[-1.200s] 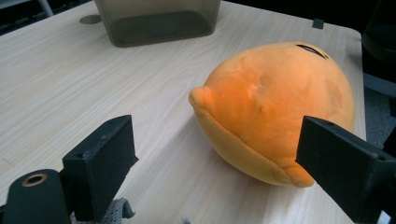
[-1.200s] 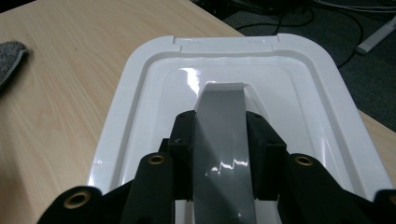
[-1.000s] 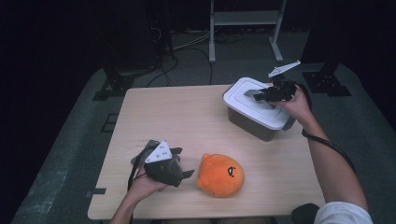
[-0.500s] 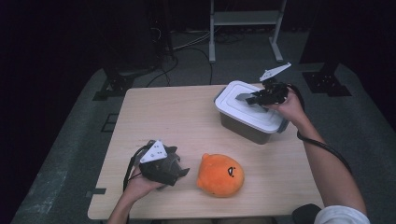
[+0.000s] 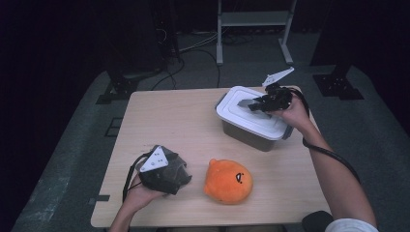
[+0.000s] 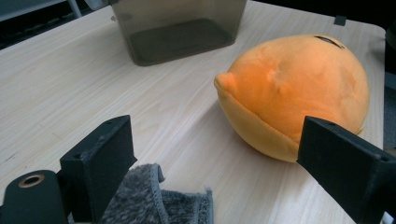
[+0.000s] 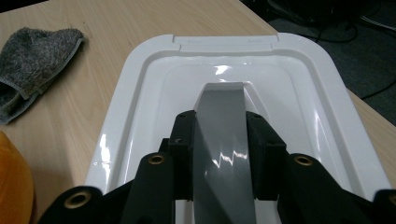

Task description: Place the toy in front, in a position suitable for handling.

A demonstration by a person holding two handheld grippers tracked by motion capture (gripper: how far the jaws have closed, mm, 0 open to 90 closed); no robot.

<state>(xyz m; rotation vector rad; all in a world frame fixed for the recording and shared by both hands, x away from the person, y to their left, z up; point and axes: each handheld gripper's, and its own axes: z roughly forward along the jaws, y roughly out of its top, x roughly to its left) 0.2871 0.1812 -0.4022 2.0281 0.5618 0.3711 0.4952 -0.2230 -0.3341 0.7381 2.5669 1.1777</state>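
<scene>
A grey box (image 5: 251, 135) with a white lid (image 5: 251, 118) stands at the table's far right. My right gripper (image 5: 256, 105) comes over it from the right, shut on the lid's grey handle (image 7: 219, 102); in the right gripper view both jaws of that gripper (image 7: 220, 128) press the handle's sides. An orange plush (image 5: 228, 181) lies at the near middle. My left gripper (image 5: 186, 178) rests left of it over a grey cloth (image 6: 154, 205), jaws open towards the plush (image 6: 299, 88) with nothing between them (image 6: 224, 149).
The wooden table (image 5: 169, 121) is bare on its left half and far middle. The box (image 6: 177, 28) stands beyond the plush in the left gripper view. Dark floor surrounds the table, with cables, stand bases and a white rack (image 5: 254, 19) behind.
The right gripper and the lidded box have shifted left, towards the table's middle. The left gripper has stayed about where it was.
</scene>
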